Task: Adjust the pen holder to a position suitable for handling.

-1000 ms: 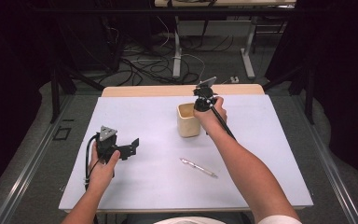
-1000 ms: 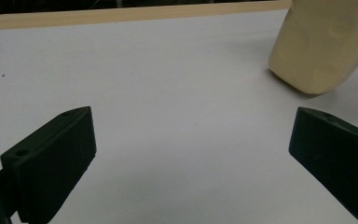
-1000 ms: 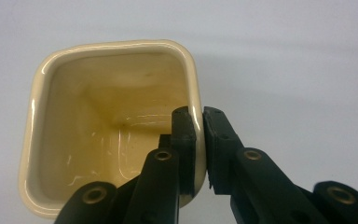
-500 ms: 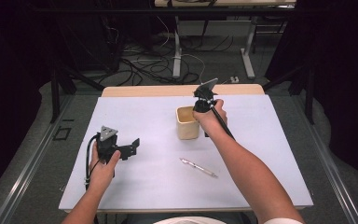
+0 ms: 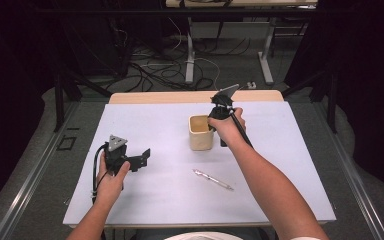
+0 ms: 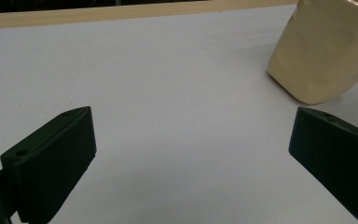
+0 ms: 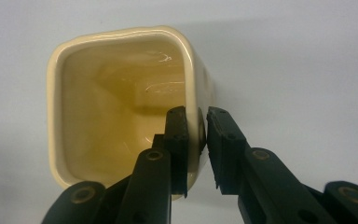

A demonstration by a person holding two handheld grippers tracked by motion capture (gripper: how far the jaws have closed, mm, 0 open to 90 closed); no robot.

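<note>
I have the cream cup (image 5: 200,133) standing upright on the white tabletop (image 5: 300,150), a little past the middle toward the far edge. It looks like glazed ceramic: stiff, smooth and probably slippery, with some weight, and likely to chip if it tips or gets knocked. The rim wall is the natural place to hold it, 1 jaw inside and 1 outside, and that is how my right tool (image 7: 198,135) sits now, its jaws closed in on the wall of the cup's right side. I cannot tell whether the pads are fully pressing or a hair off the glaze.

My right arm reaches well forward across the tabletop, the hand (image 5: 225,127) turned so the tool points down onto the rim from above.

My left tool (image 5: 139,159) rests low near the left edge, jaws spread wide and holding nothing, aimed toward the cup. A pen (image 5: 213,179) lies flat nearer the front edge, well apart from both.
</note>
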